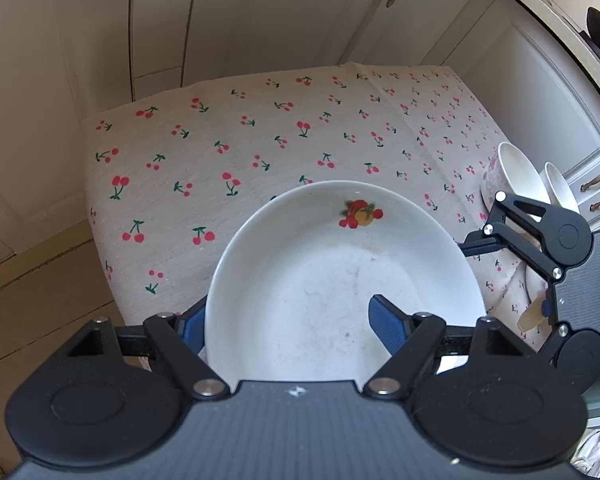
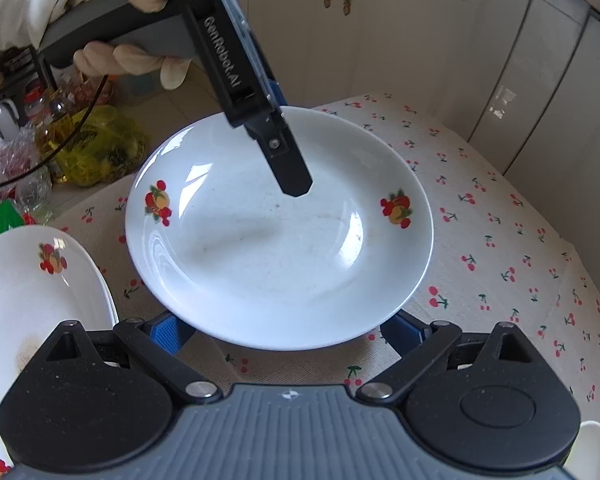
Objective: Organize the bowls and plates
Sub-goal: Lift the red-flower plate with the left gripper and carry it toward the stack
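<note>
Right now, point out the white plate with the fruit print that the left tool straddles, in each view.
Left wrist view: the plate fills the lower centre, its near rim between the left tool's blue pads, one pad outside the rim, one inside.
Right wrist view: the same plate sits in the centre, the left tool coming down onto its far rim from the top.
Shared landmark: the cherry-print tablecloth under it.

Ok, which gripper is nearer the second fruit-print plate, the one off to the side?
Right. The right gripper sits just beside that side plate, fingers at the centre plate's near rim. The left gripper straddles the centre plate's far rim, farther away.
</note>
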